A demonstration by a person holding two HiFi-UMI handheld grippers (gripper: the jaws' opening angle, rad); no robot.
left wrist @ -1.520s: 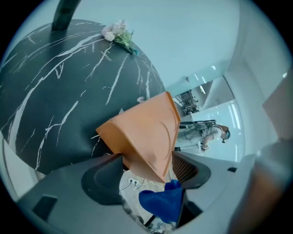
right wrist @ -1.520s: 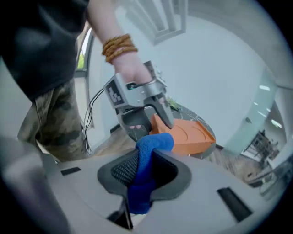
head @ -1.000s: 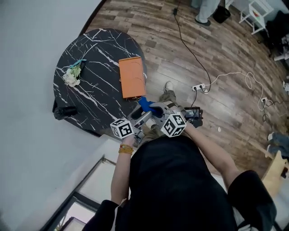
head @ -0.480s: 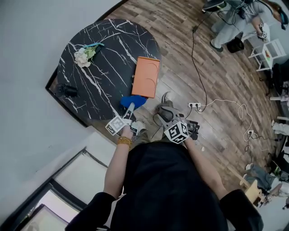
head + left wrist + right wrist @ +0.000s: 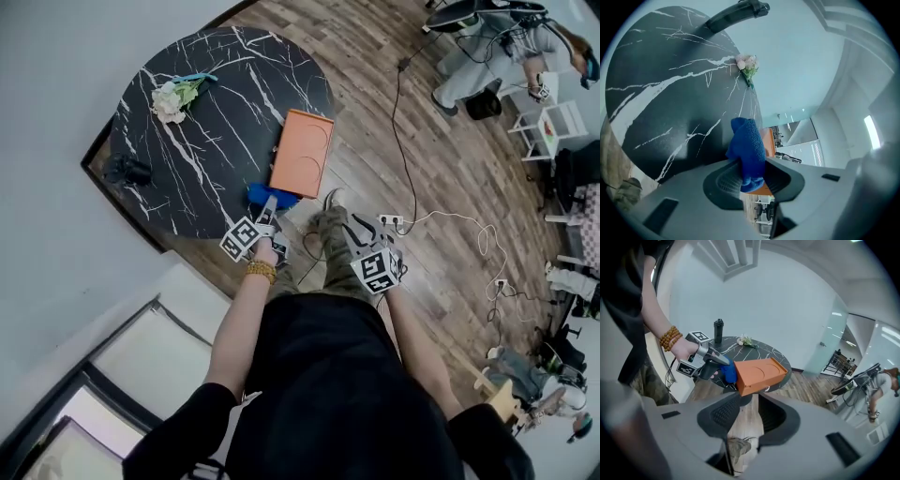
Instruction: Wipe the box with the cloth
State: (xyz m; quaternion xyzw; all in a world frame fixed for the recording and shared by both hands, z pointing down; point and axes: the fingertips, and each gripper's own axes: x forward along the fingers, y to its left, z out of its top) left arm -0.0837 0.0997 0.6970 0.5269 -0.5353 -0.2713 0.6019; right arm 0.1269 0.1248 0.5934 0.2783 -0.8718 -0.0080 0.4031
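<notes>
My left gripper (image 5: pixel 269 210) is clamped on the blue cloth (image 5: pixel 748 149). Its jaws have just been closing and the cloth is pinched between them, with 1 bunched fold sticking up past the tips. In the head view the cloth sits at 5 o'clock on the round black marble table (image 5: pixel 217 120), close to the rim. It is right at the near left corner of the orange box (image 5: pixel 302 153), though I cannot tell whether cloth and box actually touch. From the cloth, the box lies at about 1 o'clock. It lies flat, lid up, along the table's 4 o'clock edge, and in the right gripper view its near end juts out past the rim.

My right gripper (image 5: pixel 750 412) hangs off the table, over the wooden floor (image 5: pixel 422 141), at about 5 o'clock from the box and well apart from it. Its jaws have just been opening. They stand apart with nothing gripped, and only floorboards and my own trouser leg show through the gap.

Elsewhere on the table, a small bunch of pale flowers (image 5: pixel 172 97) lies at 10 o'clock. A black bottle (image 5: pixel 126 169) is at 8 o'clock, by the wall.
</notes>
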